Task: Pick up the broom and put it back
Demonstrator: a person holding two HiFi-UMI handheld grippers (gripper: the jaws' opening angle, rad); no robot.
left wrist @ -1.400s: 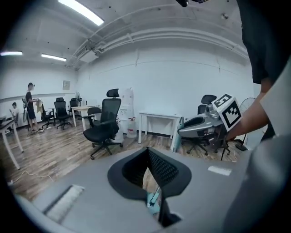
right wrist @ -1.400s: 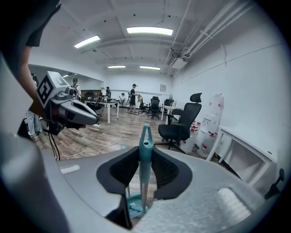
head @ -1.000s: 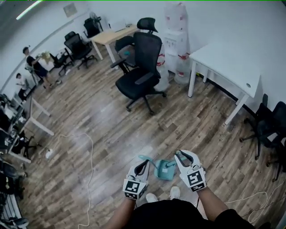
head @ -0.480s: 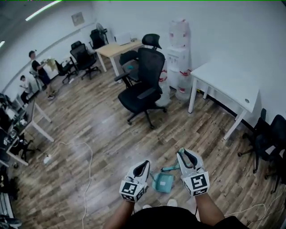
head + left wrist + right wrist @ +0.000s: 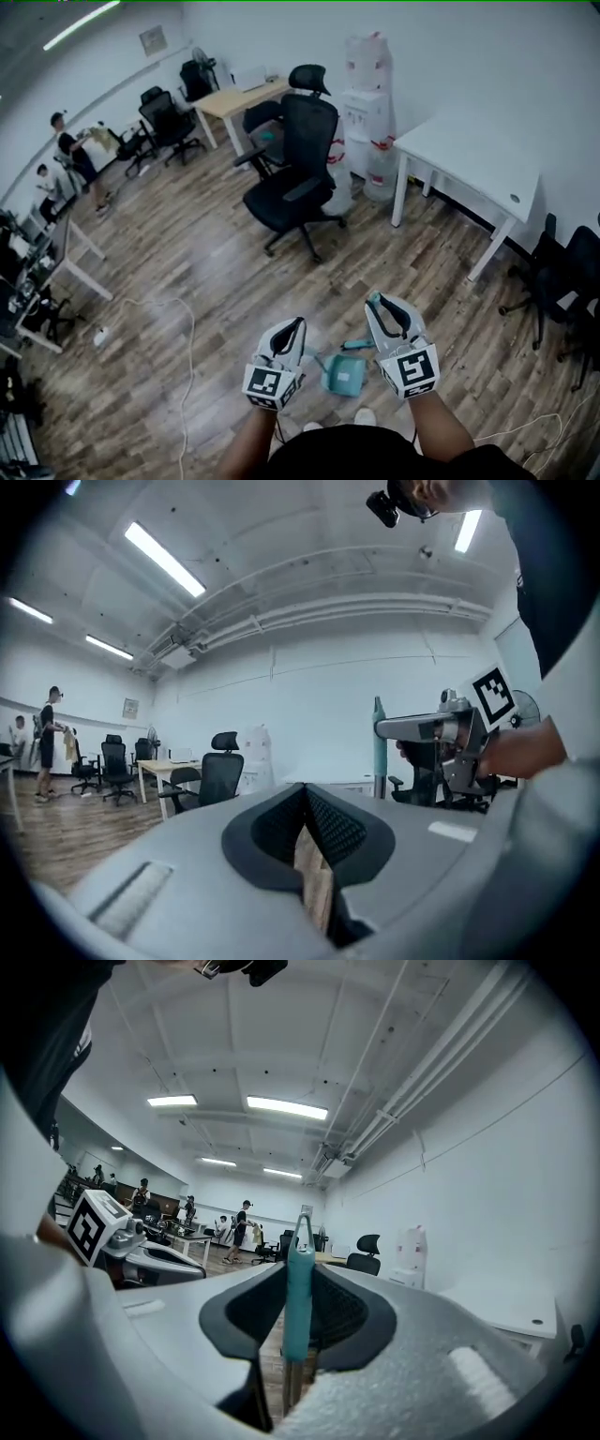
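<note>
With R gripper [image 5: 386, 317] clamped on the upright teal broom handle [image 5: 299, 1288] and L gripper [image 5: 286, 336] closed & empty, best hold firm, handle vertical, clear of the dustpan [image 5: 343, 377] below.

The wood floor [image 5: 225, 262] ahead of me is bare, so I can reach straight out. Farther on stands a black chair [image 5: 291, 178]. A white table [image 5: 469, 150] blocks the right side. A thin cable [image 5: 192, 342] lies on the left. A teal dustpan [image 5: 342, 377] sits low between my left gripper [image 5: 294, 325] and right gripper [image 5: 377, 302].
</note>
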